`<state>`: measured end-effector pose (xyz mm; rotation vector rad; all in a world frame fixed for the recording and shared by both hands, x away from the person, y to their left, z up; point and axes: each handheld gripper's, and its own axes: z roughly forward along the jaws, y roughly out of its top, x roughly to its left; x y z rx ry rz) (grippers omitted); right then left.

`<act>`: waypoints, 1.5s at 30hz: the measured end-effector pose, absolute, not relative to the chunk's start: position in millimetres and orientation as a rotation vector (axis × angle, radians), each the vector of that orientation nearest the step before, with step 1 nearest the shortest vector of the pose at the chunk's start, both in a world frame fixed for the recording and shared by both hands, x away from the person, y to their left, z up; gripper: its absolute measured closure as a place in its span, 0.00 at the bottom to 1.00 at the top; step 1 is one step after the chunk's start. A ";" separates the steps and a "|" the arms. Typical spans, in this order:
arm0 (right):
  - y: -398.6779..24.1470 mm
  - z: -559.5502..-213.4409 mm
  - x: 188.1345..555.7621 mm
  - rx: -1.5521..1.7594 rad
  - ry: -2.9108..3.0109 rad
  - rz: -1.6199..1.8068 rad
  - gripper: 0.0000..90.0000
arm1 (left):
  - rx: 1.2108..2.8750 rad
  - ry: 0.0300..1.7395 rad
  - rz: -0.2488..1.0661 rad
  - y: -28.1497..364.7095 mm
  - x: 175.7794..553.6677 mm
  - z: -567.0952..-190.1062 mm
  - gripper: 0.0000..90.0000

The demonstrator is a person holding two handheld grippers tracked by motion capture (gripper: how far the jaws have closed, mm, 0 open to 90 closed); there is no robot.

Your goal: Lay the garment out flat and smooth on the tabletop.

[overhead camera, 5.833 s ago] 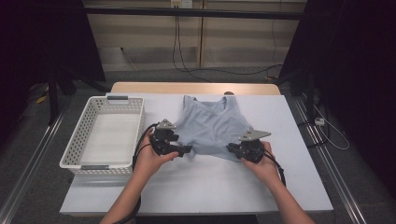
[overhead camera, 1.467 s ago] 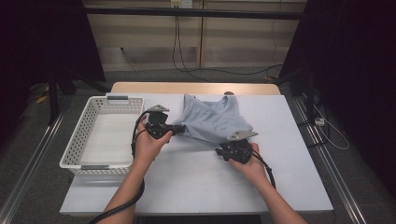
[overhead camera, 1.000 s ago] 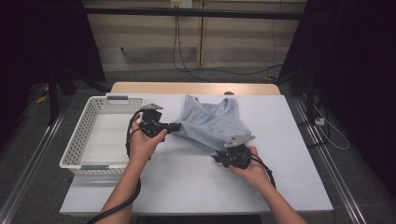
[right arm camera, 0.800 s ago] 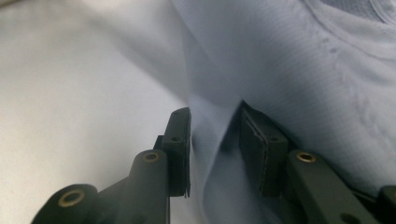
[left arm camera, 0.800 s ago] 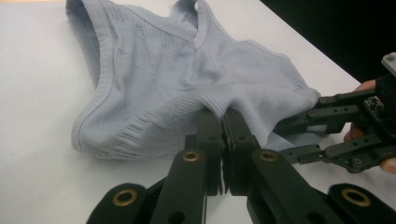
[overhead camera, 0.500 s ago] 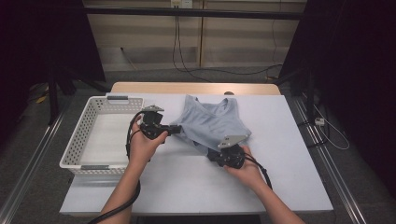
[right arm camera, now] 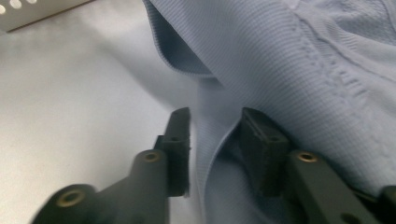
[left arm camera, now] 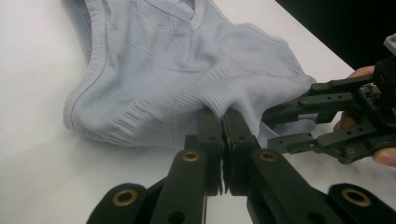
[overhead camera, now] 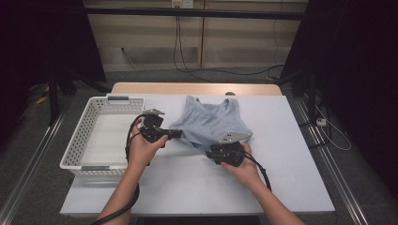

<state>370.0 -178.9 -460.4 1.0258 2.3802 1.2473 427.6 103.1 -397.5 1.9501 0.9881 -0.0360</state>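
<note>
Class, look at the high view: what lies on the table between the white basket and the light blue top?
The left gripper, shut on the light blue top's hem, in the person's hand; under it the white table beside the basket is bare.

text: none legible | labels: none were seen on top (overhead camera: 212, 123), basket (overhead camera: 75, 152) or table (overhead camera: 281, 154) | brands: none | numbers: none | signs: none readable in any of the three views
</note>
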 end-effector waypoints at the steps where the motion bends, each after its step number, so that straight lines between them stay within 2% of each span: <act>1: -177.4 -460.9 370.1 1.013 2.390 1.243 0.85 | 1.952 0.989 -0.036 103.5 427.0 -397.0 0.97; 3: -175.8 -461.9 370.2 0.979 2.429 1.267 0.99 | 1.943 0.991 -0.026 104.7 425.8 -396.4 0.97; 11: -168.1 -460.1 359.1 0.858 2.579 1.233 1.00 | 1.932 1.002 -0.022 107.8 426.2 -397.0 0.97; 12: -168.2 -460.1 358.9 0.860 2.586 1.238 0.98 | 1.939 1.002 -0.028 108.3 426.1 -397.3 0.97; 14: -168.0 -459.1 358.7 0.899 2.541 1.244 0.84 | 1.937 1.003 -0.031 108.3 425.9 -398.1 0.97; 18: -170.1 -456.0 363.8 0.955 2.430 1.261 0.65 | 1.939 0.999 -0.032 110.3 424.9 -397.2 0.97; 20: -168.8 -456.2 364.5 0.952 2.421 1.250 0.61 | 1.935 1.002 -0.033 110.9 424.1 -397.5 0.97; 24: -163.2 -457.3 365.8 0.946 2.408 1.234 0.59 | 1.938 1.009 -0.031 111.3 421.7 -398.2 0.97; 26: -159.3 -456.5 365.8 0.924 2.405 1.230 0.61 | 1.942 1.009 -0.026 112.5 420.8 -398.1 0.97; 28: -156.4 -456.7 366.0 0.914 2.407 1.227 0.79 | 1.941 1.008 -0.030 113.1 420.4 -398.4 0.97; 29: -155.1 -457.1 366.2 0.903 2.418 1.245 0.83 | 1.938 1.011 -0.029 113.6 420.2 -398.3 0.97; 30: -153.1 -457.4 366.0 0.897 2.424 1.247 0.91 | 1.939 1.012 -0.032 114.0 420.2 -398.3 0.97; 32: -150.1 -457.1 365.0 0.873 2.453 1.259 0.99 | 1.940 1.011 -0.030 115.3 419.9 -397.9 0.97; 40: -134.6 -460.3 353.9 0.764 2.563 1.219 1.00 | 1.930 1.019 -0.033 118.3 418.4 -394.7 0.97; 45: -129.3 -463.0 350.3 0.755 2.594 1.200 0.93 | 1.947 1.019 -0.041 118.9 417.5 -395.7 0.97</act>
